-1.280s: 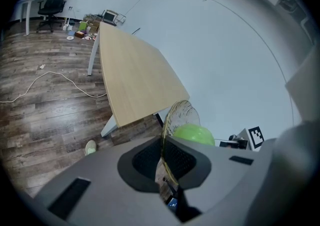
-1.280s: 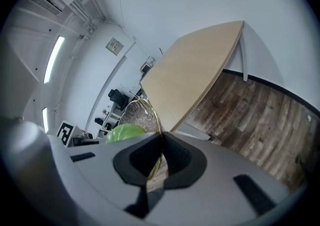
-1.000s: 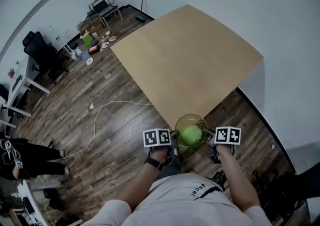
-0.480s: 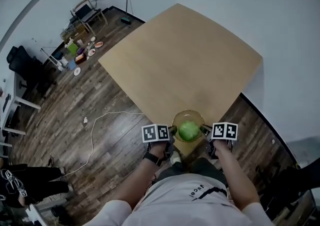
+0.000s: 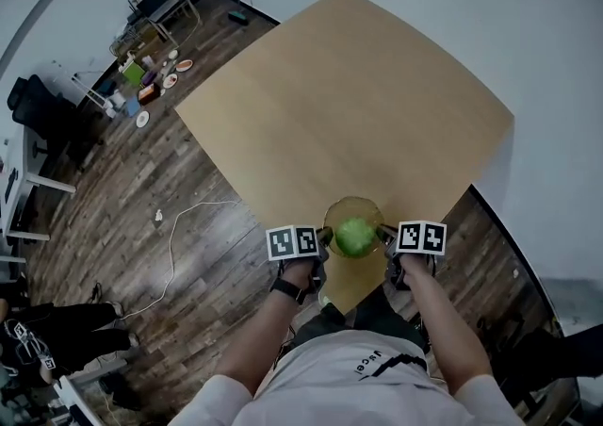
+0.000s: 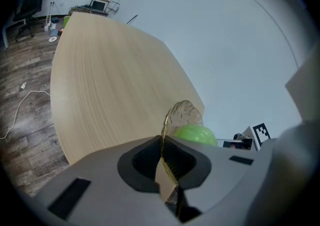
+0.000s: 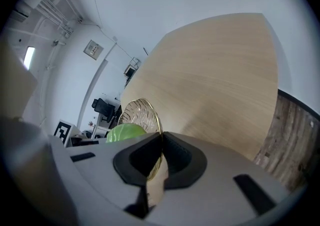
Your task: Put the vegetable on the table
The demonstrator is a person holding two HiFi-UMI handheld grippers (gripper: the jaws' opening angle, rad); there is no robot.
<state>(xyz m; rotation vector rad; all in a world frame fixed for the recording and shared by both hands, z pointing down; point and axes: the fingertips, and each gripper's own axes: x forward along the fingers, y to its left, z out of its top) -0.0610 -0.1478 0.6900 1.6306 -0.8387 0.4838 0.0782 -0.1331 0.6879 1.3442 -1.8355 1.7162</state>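
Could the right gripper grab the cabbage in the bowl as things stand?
Probably not yet. The right gripper is shut on the rim of the glass bowl, and the left gripper clamps the opposite rim; together they hold it with the cabbage inside. Letting go would likely tip it.

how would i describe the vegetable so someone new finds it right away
Find the big wooden table; over its near corner, the left gripper and right gripper each clamp the rim of a gold-edged glass plate. The vegetable is the round, bright green ball on that plate, the only green thing there.
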